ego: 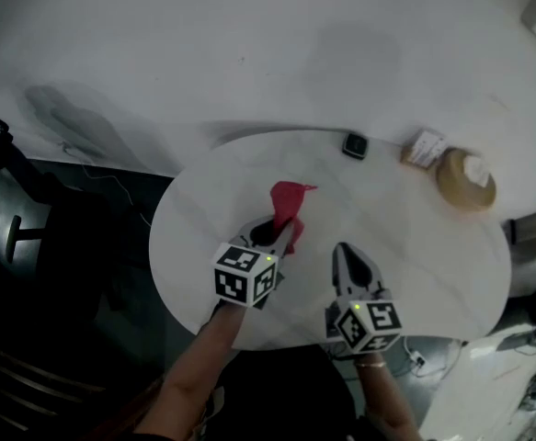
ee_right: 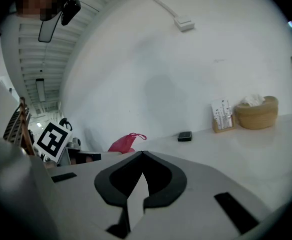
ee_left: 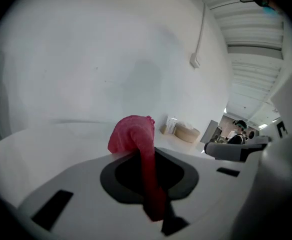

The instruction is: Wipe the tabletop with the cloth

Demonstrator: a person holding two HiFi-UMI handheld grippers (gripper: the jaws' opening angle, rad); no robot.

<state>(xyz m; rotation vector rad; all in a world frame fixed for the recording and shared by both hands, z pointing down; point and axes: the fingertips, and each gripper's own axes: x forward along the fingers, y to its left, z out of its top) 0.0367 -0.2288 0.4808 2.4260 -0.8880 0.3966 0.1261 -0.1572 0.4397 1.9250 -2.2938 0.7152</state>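
Toward the left of the round bench (ego: 433, 274), the left gripper (ego: 284, 235) is pinching the red cloth (ego: 289, 197) between its jaws, with the loose end bunching beyond the tips. Whether the cloth is touching the surface is unclear. Wiping well is probably calling for lowering it until more fabric is lying flat, then sweeping evenly. Just right of it, the right gripper (ego: 344, 249) is hovering, jaws pressed together on nothing.

One round table (ego: 433, 274) in play, and one red cloth (ego: 287, 202). Two grippers up front: there's the left gripper (ego: 286, 235), there's the right gripper (ego: 342, 250). Along the far edge, one small dark device (ego: 355, 145), one printed card box (ego: 424, 148), one tan round basket (ego: 465, 180).
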